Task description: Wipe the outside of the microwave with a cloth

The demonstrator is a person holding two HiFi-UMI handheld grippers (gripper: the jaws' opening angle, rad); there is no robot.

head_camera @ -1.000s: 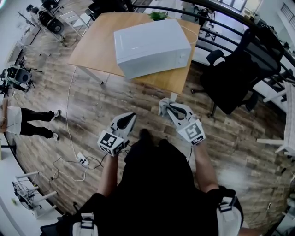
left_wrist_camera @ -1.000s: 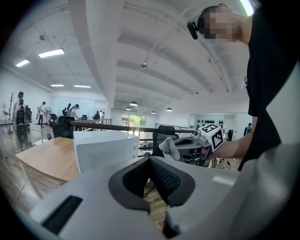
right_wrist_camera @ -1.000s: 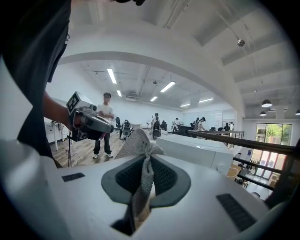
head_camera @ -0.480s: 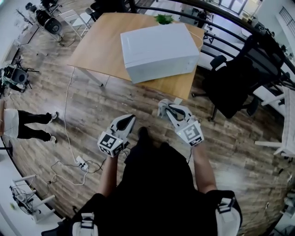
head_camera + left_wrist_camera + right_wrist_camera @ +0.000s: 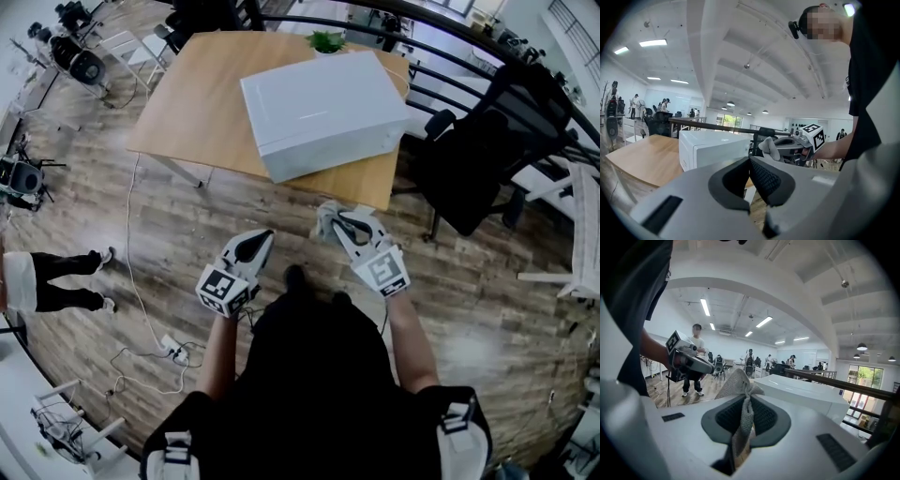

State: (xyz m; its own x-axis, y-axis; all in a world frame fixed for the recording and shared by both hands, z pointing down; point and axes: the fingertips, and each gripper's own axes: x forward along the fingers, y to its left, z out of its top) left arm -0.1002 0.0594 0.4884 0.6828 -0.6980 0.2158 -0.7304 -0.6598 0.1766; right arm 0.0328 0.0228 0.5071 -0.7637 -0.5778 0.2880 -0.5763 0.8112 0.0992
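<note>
Task status: not begun; the grey cloth (image 5: 738,383) has touched no face of the microwave (image 5: 319,108), so the whole outside is left to wipe. Right gripper (image 5: 744,401): jaws closed onto the cloth, which bunches up above them and hangs below; held in the air near the table's near edge, apart from the microwave. Left gripper (image 5: 749,163): jaws pressed together with nothing between them, held to the left of the right one over the floor. Microwave: white, boxy, on the right half of the table, its door side not clearly shown. Surface: light wooden table (image 5: 202,103), bare on its left half, a small green plant (image 5: 326,40) at its far edge. Room: open office with a wood-plank floor (image 5: 178,225), a black office chair (image 5: 478,155) right of the table, a dark railing (image 5: 422,47) on the far side, a cable and power strip (image 5: 172,352) on the floor near left, and a bystander's legs (image 5: 56,281) at the left edge.
</note>
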